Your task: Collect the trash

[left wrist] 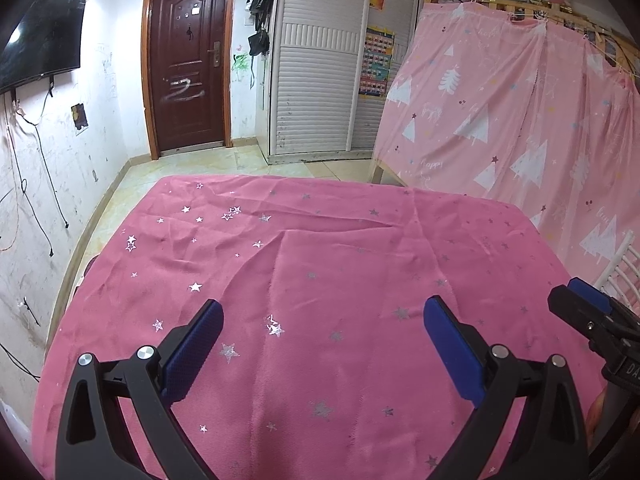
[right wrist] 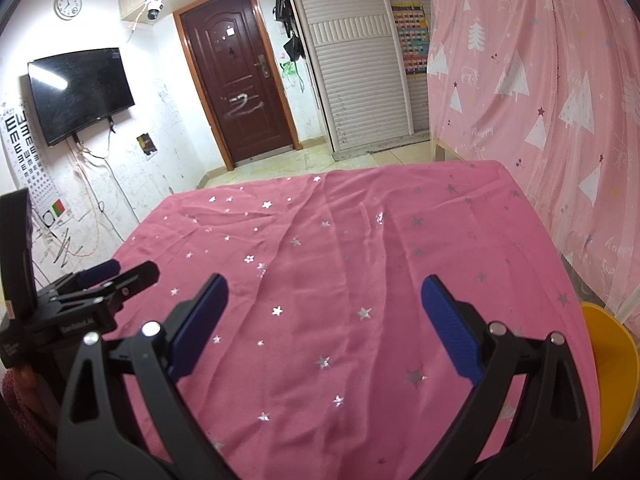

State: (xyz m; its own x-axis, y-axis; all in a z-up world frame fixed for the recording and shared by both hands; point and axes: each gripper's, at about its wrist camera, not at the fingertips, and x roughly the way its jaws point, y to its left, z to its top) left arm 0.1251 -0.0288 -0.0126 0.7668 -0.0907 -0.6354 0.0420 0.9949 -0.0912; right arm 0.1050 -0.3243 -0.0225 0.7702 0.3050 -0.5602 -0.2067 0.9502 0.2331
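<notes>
- TV [right wrist: 80,94] is mounted on the far-left wall, w/ an eye chart [right wrist: 24,152] seen beside it in the right wrist view and a wall clock [right wrist: 68,4] above.
- Brown door [left wrist: 188,68] is seen shut at the back, w/ white louvred cabinets [left wrist: 324,64] to its right.
- Left gripper [left wrist: 322,314] is held over the table w/ jaws spread wide apart — nothing is held between the blue pads [left wrist: 196,344].
- Table is covered by a pink star-print cloth [left wrist: 340,248], wrinkled across the middle.
- No trash can be made out on the cloth in either view; where the task's items lie can't be told.
- Right gripper [right wrist: 322,294] is likewise held wide apart, empty, just beside the left one.
- Pink tree-print curtain [right wrist: 540,80] is hung along the right side.
- A yellow object [right wrist: 614,380] is seen at the table's right edge — can't be identified.
</notes>
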